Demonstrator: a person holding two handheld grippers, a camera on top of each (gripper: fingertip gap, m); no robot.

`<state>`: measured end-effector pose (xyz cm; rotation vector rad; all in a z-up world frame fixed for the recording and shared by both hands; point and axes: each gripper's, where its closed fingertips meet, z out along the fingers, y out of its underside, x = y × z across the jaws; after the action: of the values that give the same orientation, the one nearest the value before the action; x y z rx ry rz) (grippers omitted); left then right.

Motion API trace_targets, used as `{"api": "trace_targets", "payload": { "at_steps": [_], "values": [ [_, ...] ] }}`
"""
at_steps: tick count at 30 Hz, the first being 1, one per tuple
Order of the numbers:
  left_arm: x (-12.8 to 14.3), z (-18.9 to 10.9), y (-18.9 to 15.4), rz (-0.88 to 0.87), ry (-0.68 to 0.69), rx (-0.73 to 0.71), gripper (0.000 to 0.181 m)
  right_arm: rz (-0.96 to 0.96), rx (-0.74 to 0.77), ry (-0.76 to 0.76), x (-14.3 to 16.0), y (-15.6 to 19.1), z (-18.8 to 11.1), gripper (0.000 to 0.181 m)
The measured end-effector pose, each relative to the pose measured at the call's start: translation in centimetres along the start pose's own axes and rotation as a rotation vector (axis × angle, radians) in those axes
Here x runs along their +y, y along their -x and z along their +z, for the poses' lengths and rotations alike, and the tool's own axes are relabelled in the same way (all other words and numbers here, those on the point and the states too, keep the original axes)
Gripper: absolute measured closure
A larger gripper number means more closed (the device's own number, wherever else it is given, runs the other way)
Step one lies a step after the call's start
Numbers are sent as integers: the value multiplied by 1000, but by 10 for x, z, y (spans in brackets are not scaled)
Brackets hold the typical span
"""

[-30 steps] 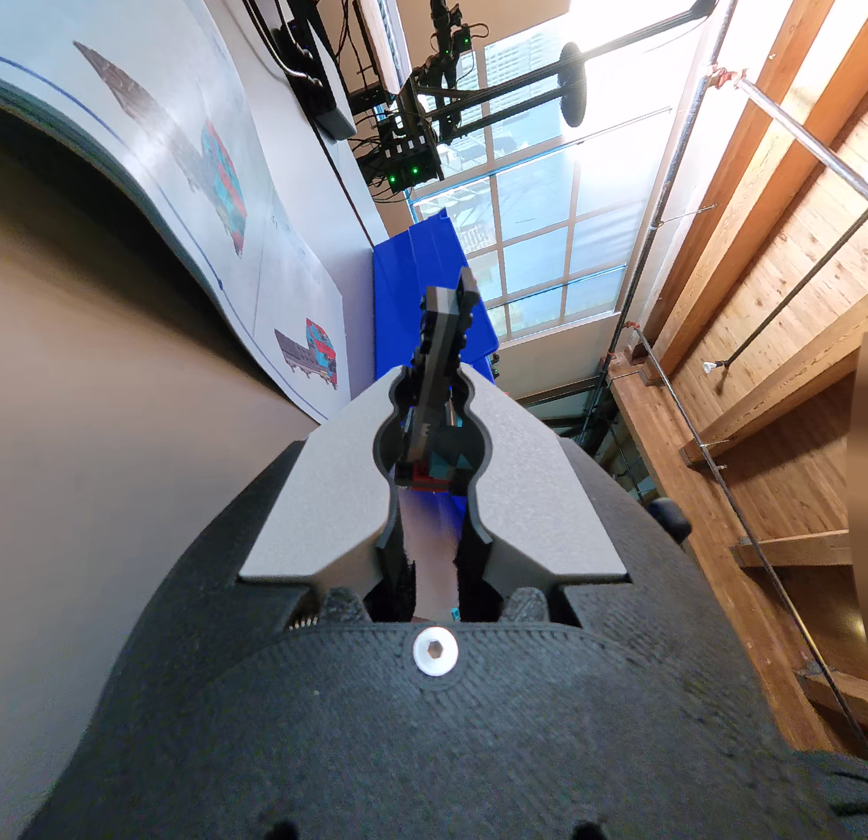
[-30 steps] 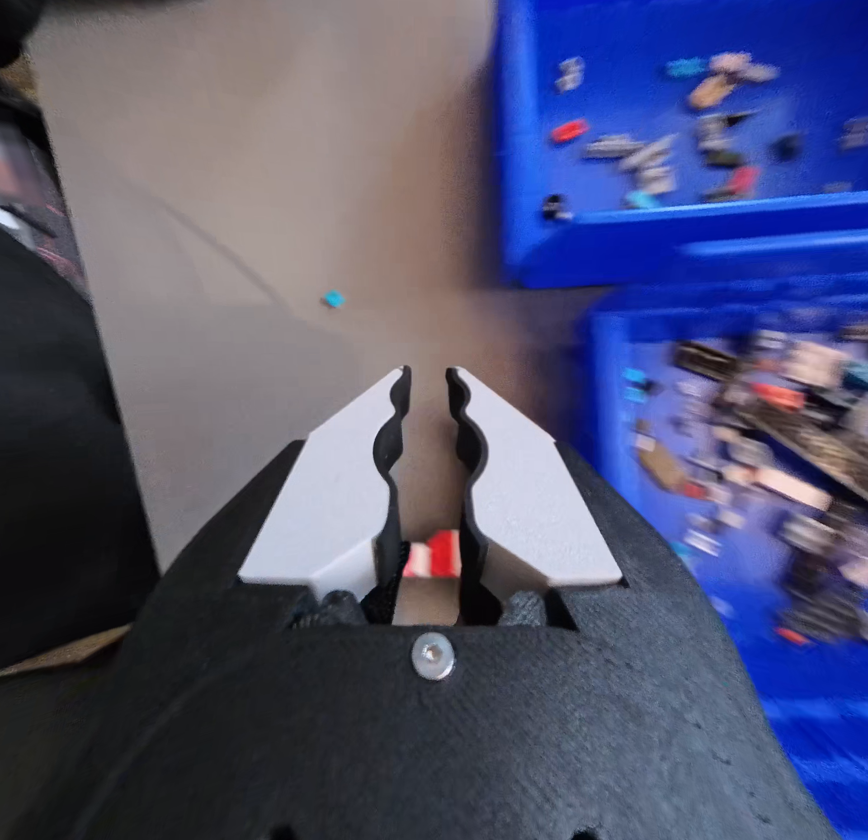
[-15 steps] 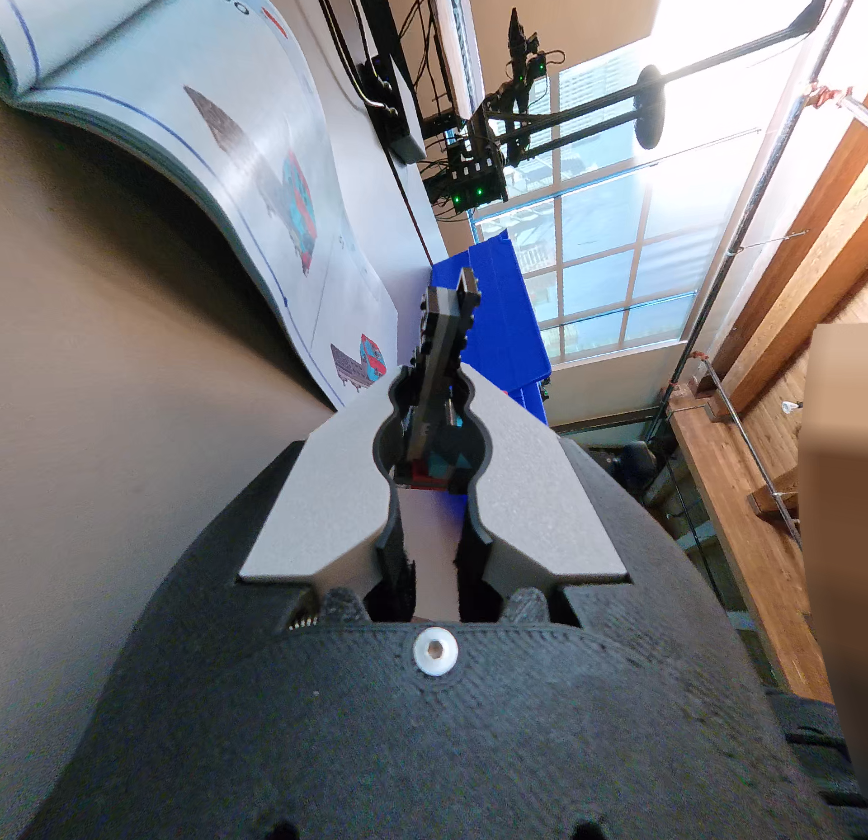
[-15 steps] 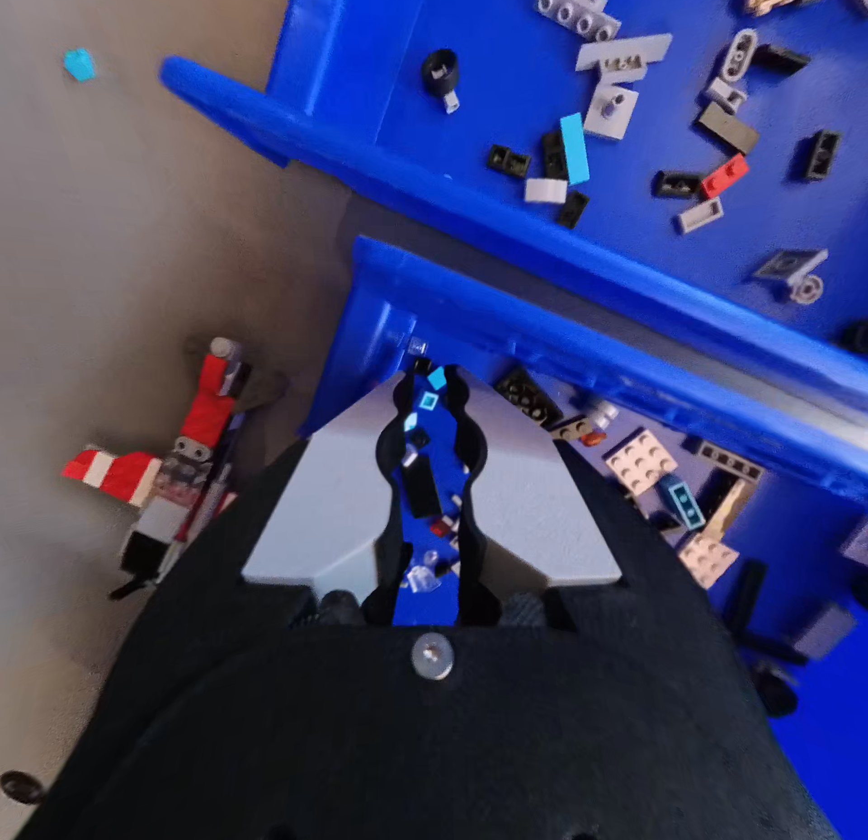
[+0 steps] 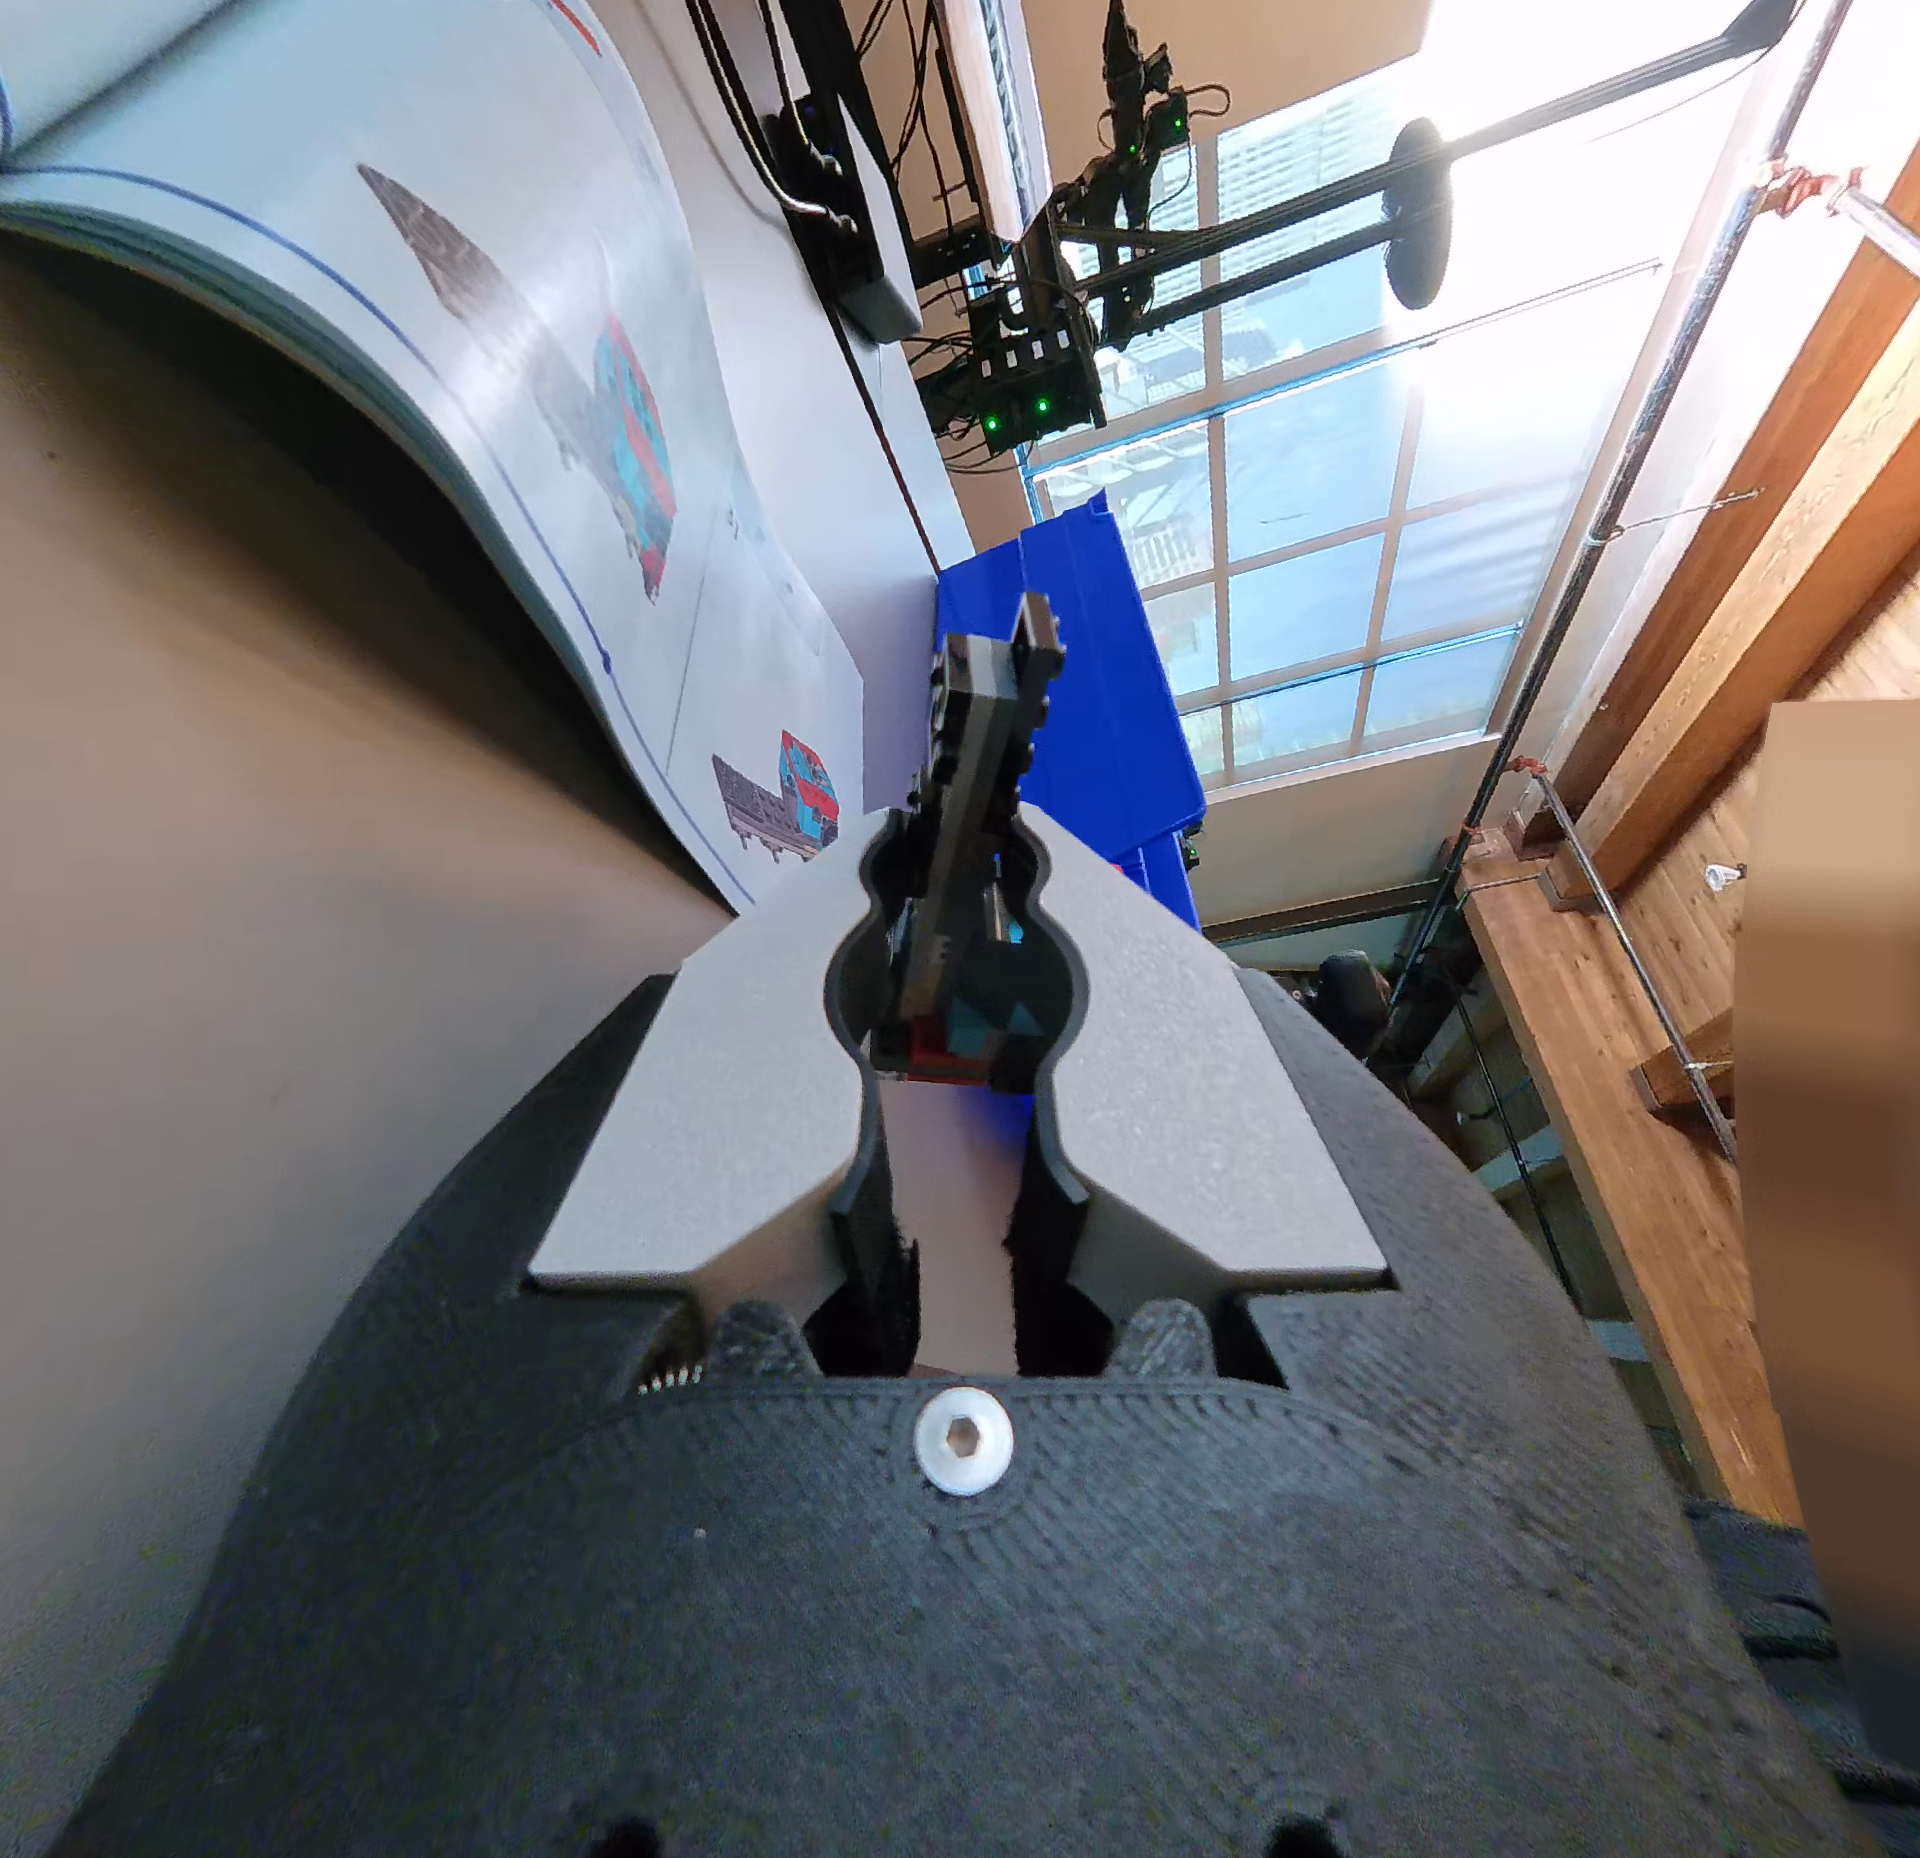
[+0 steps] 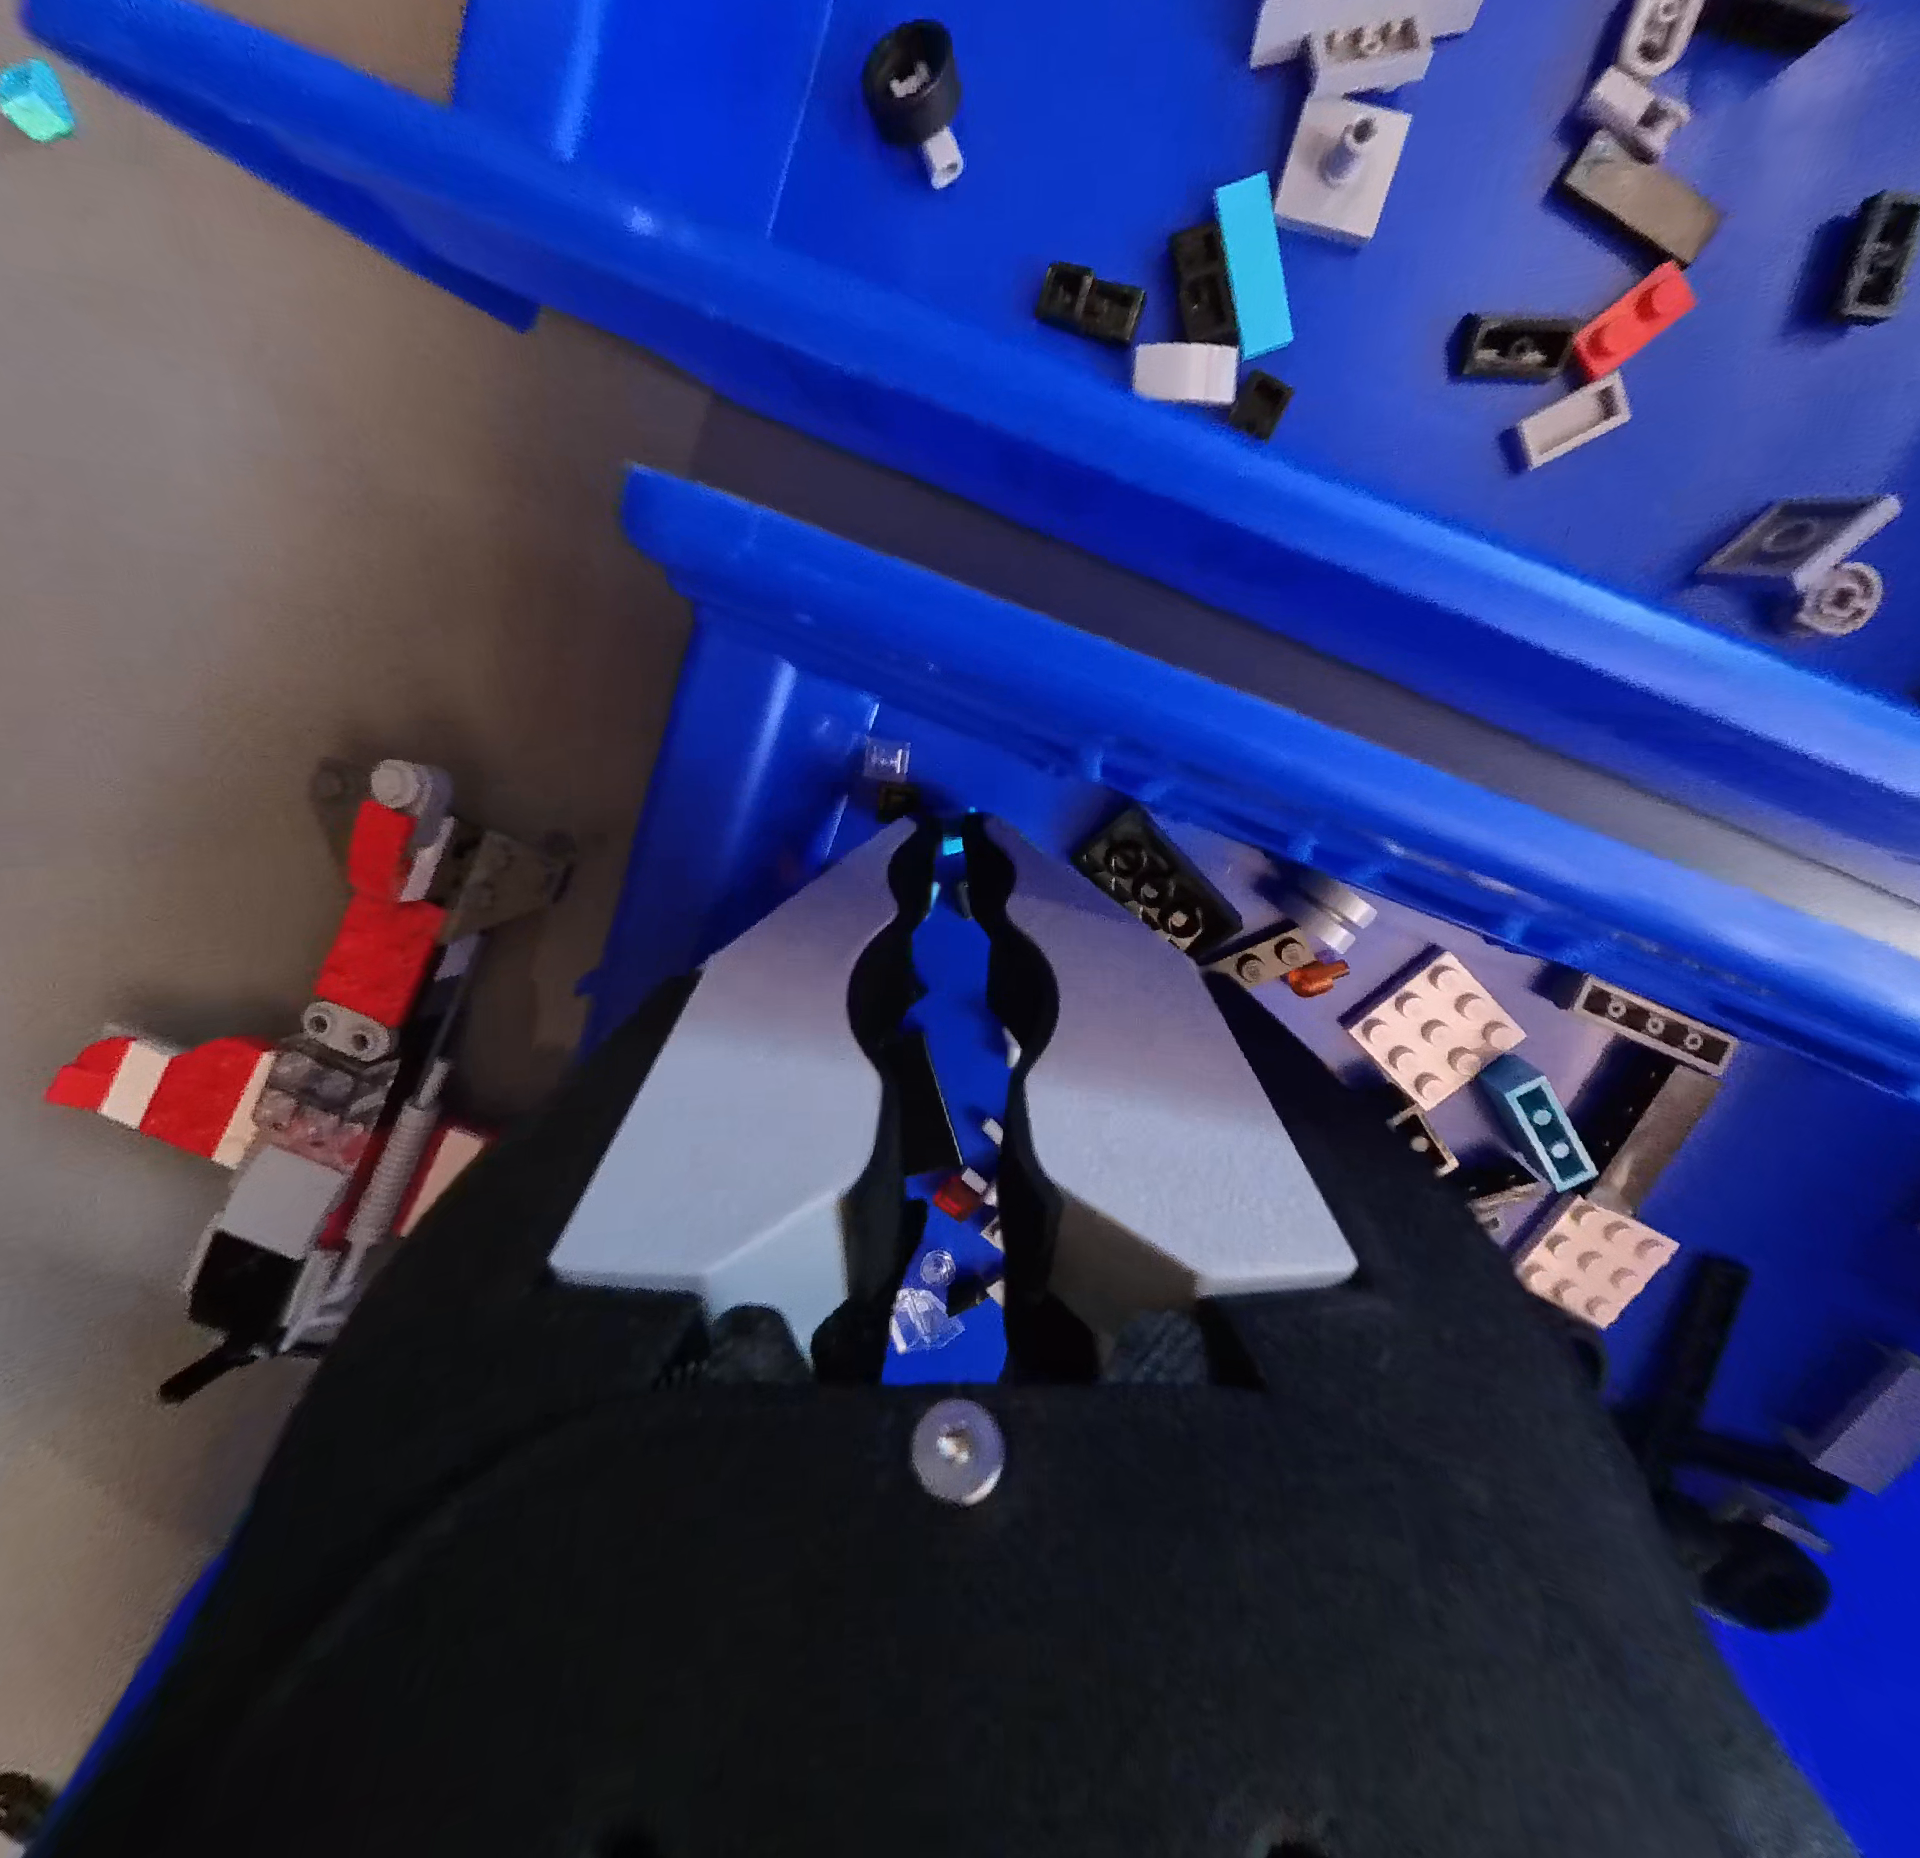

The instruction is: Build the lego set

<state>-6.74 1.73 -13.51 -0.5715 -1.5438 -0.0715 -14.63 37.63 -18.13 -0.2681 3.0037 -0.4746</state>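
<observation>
My left gripper (image 5: 961,832) is shut on a dark grey lego assembly (image 5: 977,769) with red and teal bricks at its base, and holds it up in the air. My right gripper (image 6: 943,823) is low over the left corner of the near blue bin (image 6: 1143,686). Its jaws stand a narrow gap apart. A small teal piece (image 6: 948,848) shows between the tips; I cannot tell if they touch it. A red, white and grey lego sub-assembly (image 6: 312,1029) lies on the table left of the bin.
An open instruction booklet (image 5: 468,250) arches over the table at the left. A second blue bin (image 6: 727,281) of loose pieces stands behind the near one. A lone teal piece (image 6: 36,94) lies on the table. Both bins hold several small bricks and plates. One gripper's finger ends stand about 40 cm off the other's.
My right gripper swung from over the table to the near bin, came down into its corner, and its jaws narrowed. My left gripper tilted slightly, still holding the assembly.
</observation>
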Motion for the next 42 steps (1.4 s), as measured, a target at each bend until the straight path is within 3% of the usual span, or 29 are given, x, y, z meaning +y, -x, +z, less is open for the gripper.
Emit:
{"api": "trace_targets", "payload": {
  "at_steps": [7,12,15,21,29,36,42],
  "values": [
    [-1,-4,0,-4,-14,0,164,133,146,-162,-22,6,-55,176],
    [0,-9,-7,-17,-16,59,164,222,88,-405,-67,54,-89,177],
    [0,-10,-11,-21,-16,95,164,262,59,-450,-99,85,-76,177],
    [3,-12,-15,-25,3,126,164,402,131,-481,-154,111,-18,177],
    [8,-15,-18,-37,33,150,164,548,202,-442,-175,110,54,177],
    [8,-16,-19,-46,37,164,164,630,167,-482,-180,110,62,170],
    [8,-15,-19,-43,34,159,164,780,184,-596,-180,96,38,161]
  ]
}}
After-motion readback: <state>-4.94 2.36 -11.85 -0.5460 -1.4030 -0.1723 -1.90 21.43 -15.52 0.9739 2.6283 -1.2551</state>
